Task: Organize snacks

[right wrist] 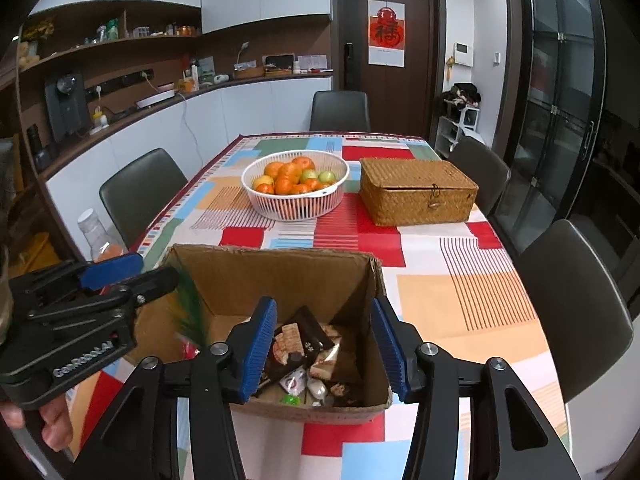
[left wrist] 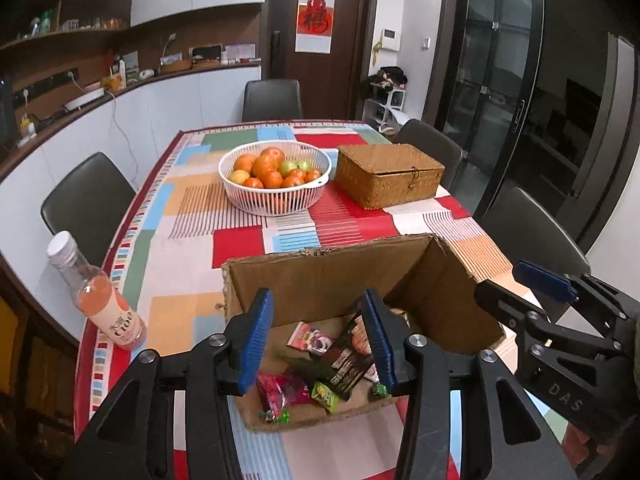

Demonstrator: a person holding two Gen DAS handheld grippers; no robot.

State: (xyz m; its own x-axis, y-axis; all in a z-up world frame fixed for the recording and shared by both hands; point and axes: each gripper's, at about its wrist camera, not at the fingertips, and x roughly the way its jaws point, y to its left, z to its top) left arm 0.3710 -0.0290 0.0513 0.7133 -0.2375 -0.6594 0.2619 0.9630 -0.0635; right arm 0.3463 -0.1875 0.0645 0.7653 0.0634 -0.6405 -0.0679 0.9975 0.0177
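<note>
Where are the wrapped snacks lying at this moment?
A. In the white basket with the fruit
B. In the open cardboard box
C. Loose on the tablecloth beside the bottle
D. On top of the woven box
B: the snacks lie on the bottom of the open cardboard box, while the white basket holds only fruit and the woven box has its lid down with nothing on it.

Even indoor light, sharp focus, fisheye-bent dark corners
</note>
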